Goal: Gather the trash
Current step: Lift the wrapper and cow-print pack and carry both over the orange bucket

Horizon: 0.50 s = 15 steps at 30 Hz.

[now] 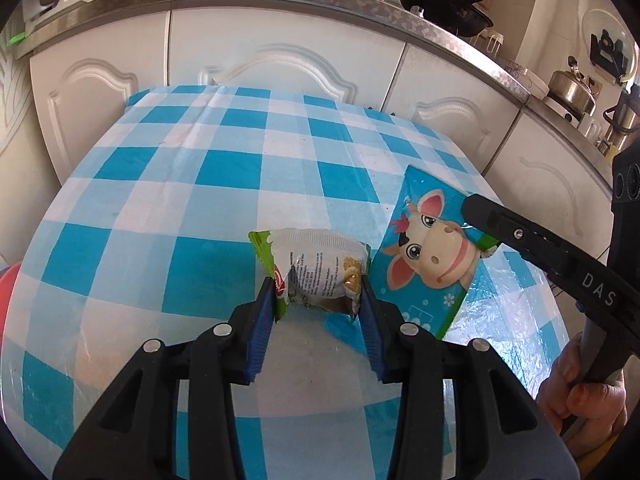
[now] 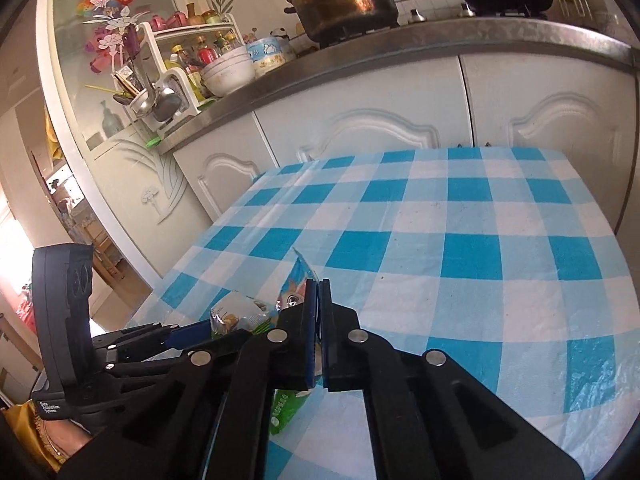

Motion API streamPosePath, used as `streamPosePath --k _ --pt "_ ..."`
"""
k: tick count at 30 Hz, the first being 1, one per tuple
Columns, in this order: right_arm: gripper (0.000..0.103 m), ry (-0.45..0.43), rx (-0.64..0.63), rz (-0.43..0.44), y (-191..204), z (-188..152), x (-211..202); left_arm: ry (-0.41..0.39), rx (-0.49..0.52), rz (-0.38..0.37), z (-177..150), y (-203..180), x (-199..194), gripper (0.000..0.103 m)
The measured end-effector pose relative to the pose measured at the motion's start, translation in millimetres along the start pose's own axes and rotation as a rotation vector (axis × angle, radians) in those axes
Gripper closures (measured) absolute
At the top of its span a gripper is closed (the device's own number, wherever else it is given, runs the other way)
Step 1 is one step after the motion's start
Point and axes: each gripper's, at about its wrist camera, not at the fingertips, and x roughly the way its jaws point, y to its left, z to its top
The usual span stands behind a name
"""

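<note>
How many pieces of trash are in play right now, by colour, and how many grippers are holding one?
Green and white snack wrapper: 1, pinched in the left gripper
Blue cow-print packet: 1, clamped in the right gripper
Total trash: 2
Grippers holding trash: 2

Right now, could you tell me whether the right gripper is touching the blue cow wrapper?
Touching: the right wrist view shows the right gripper shut on the blue cow wrapper.
</note>
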Motion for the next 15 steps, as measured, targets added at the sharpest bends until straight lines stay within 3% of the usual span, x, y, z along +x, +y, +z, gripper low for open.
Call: streamPosePath --k 15 --pt "0.102 -0.074 -0.058 -0.062 40 11 -22 -0.049 -0.066 -0.004 -12 43 -37 0.061"
